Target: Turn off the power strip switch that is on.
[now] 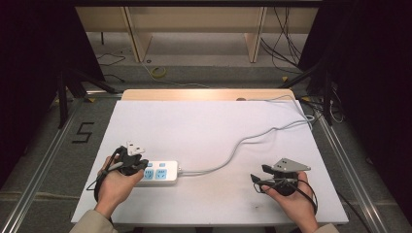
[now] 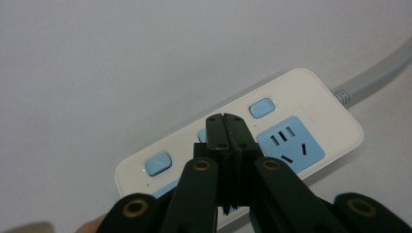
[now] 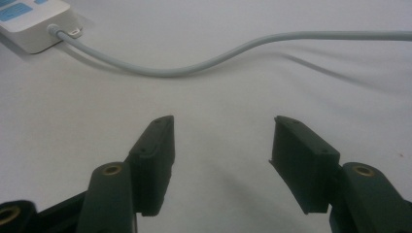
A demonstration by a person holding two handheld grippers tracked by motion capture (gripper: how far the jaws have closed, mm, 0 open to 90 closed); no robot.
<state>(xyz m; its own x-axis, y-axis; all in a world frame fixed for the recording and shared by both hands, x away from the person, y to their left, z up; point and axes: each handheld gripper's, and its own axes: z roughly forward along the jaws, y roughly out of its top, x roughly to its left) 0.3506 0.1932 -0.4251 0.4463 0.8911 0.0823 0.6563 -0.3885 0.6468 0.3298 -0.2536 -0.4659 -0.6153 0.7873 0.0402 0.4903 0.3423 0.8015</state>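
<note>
A white power strip (image 1: 158, 173) with blue sockets and blue switches lies on the white table (image 1: 204, 131), near its front left. My left gripper (image 1: 139, 170) is shut, its tips held over the strip's left part. Seen from the left gripper view, the closed tips (image 2: 226, 127) sit just above the middle of the strip (image 2: 311, 107), between two blue switches (image 2: 262, 108). My right gripper (image 1: 256, 180) rests at the front right, open and holding nothing; its jaws stand wide apart in the right gripper view (image 3: 221, 145).
The strip's grey cable (image 1: 243, 141) snakes from its right end across the table to the far right edge; it also crosses the right gripper view (image 3: 194, 68). Beyond the table are a floor with cables and wooden furniture legs.
</note>
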